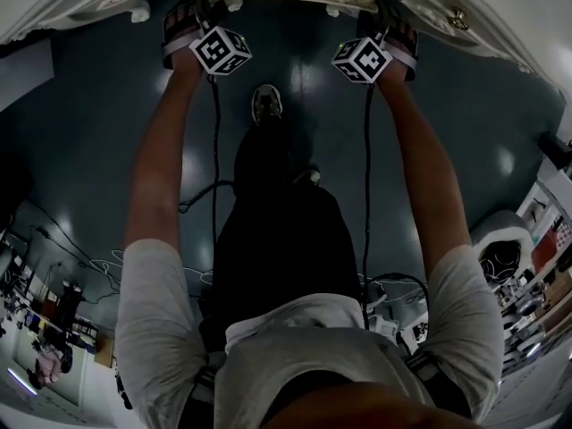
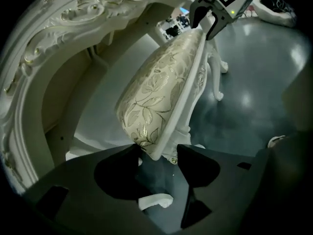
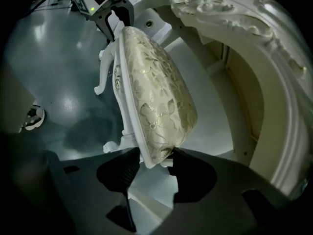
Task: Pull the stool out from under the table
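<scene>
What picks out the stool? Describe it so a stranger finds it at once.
Find the carved white table. The stool stands at the opening under it. It alone has a padded cream seat patterned with gold leaves.

The left arm (image 1: 165,159) and right arm (image 1: 429,168) are stretched straight toward the frame's top. The left gripper (image 1: 186,27) is held at upper left, the right gripper (image 1: 393,29) at upper right, each with jaws spread wide.

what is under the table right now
A floral-upholstered cream stool stands in the kneehole of the carved white table. Its seat covers whatever lies directly beneath it and part of the recess behind.
</scene>
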The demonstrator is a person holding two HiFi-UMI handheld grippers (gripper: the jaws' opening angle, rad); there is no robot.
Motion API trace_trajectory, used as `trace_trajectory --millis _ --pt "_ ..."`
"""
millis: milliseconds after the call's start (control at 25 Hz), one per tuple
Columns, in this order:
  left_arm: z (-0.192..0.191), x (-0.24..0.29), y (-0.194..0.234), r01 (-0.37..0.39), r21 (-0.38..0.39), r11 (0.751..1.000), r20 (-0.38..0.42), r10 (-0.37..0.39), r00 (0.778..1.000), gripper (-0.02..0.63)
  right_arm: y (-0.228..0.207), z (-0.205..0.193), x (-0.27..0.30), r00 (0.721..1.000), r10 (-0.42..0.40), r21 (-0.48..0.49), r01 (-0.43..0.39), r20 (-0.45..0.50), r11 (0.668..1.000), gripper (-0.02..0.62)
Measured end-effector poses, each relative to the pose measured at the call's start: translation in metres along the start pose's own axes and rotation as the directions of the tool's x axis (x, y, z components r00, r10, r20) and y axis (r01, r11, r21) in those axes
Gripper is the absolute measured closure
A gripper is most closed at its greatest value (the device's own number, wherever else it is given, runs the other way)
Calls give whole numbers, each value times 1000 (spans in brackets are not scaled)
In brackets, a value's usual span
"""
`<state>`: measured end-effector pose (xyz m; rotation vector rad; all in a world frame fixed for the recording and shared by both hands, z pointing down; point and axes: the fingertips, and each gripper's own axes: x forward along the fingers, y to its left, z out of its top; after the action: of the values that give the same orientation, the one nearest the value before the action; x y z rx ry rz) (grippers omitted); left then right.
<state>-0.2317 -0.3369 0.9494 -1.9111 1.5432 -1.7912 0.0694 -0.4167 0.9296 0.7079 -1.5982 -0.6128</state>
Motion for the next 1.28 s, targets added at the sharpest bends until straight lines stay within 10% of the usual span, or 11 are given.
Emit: trace_trajectory --millis 400,520,640,760,880,1280 --pt "-6 -7 5 50 -211 976 9 -49 999 477 7 2 -9 999 33 -18 -32 26 999 419" --pt "-5 -8 10 -59 25 998 11 59 998 485 6 2 -9 999 27 -7 -27 24 1000 419" --pt "-5 -8 8 -144 302 942 47 136 990 443 7 1 -10 999 27 -13 -27 17 1000 417" --pt "2 -6 10 -155 331 931 78 137 988 328 7 2 -8 999 30 -12 -30 14 999 416" --pt "6 -7 10 -129 377 917 71 111 991 333 7 1 -8 1000 26 -8 -26 13 1000 416" --pt "5 -13 8 -53 189 981 72 40 997 448 10 0 -13 999 37 7 -37 8 999 423"
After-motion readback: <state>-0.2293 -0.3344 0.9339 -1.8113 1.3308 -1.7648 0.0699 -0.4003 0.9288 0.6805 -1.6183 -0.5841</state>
